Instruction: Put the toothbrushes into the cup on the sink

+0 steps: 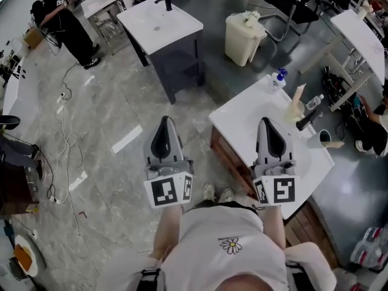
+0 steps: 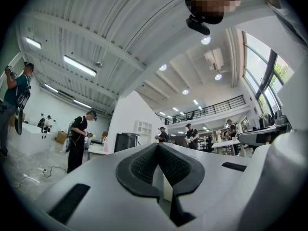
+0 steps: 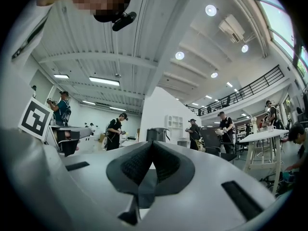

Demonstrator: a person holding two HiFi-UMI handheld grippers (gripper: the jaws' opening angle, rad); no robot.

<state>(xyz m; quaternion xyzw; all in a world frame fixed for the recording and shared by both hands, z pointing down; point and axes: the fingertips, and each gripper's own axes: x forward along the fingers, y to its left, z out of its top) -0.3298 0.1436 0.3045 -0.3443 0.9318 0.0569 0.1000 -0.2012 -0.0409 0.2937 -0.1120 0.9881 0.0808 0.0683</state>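
In the head view a white sink counter [image 1: 242, 117] with a black faucet [image 1: 307, 119] stands ahead on the right. A white cup [image 1: 324, 137] sits near the counter's right edge, beside a tall beige item [image 1: 296, 106]. I cannot make out any toothbrush. My right gripper [image 1: 267, 122] hovers over the near part of the counter, jaws shut and empty. My left gripper [image 1: 164, 121] hangs over the grey floor left of the counter, also shut and empty. Each gripper view looks level across the room past its closed jaws: the left gripper [image 2: 158, 146] and the right gripper [image 3: 152, 143].
A blue-capped spray bottle [image 1: 279, 77] and a clear bottle [image 1: 314, 101] stand at the counter's far end. Beyond are a second sink cabinet [image 1: 176, 59], a cream bin [image 1: 244, 39], an office chair [image 1: 290, 5] and a white table [image 1: 364, 35]. Cables [image 1: 65, 132] lie on the floor; a person [image 1: 63, 23] stands far left.
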